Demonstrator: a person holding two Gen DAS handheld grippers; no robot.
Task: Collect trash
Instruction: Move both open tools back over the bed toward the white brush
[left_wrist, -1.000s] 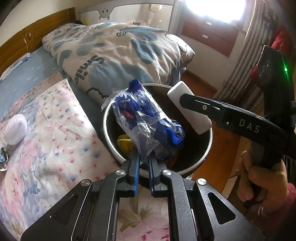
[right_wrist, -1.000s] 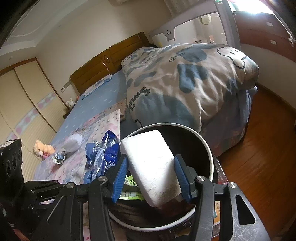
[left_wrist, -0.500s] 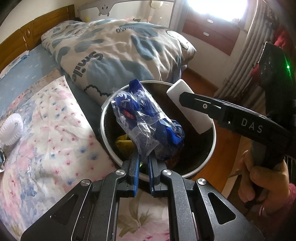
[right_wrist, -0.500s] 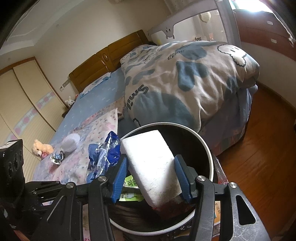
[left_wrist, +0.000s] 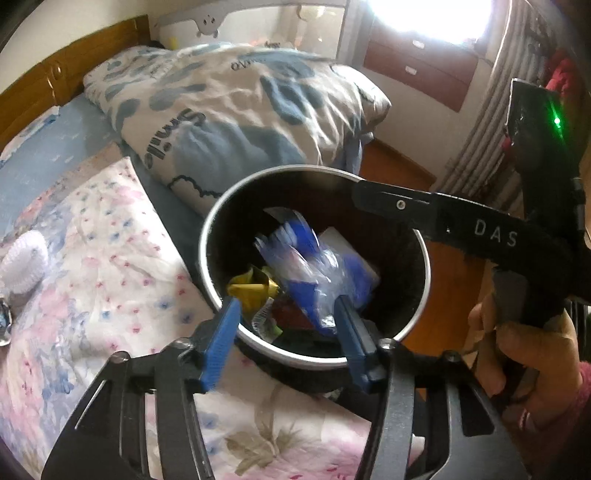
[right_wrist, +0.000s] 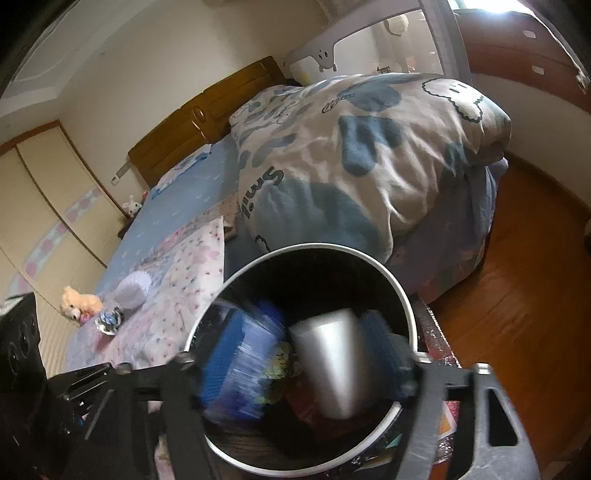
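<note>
1. The left gripper (left_wrist: 288, 317) hangs spread over the round trash bin (left_wrist: 221, 225), nothing between its fingers, so trash drops inside.
2. The right gripper (right_wrist: 306, 354) also stands apart over the bin.
3. One blue plastic wrapper (left_wrist: 314, 258) and one white foam block (right_wrist: 328, 362) sit inside, blurred.

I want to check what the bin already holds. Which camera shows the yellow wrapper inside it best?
The left wrist view: the yellow wrapper lies sharp and unobstructed near the trash bin's left wall. In the right wrist view, motion blur leaves nothing I can identify as the wrapper.
</note>
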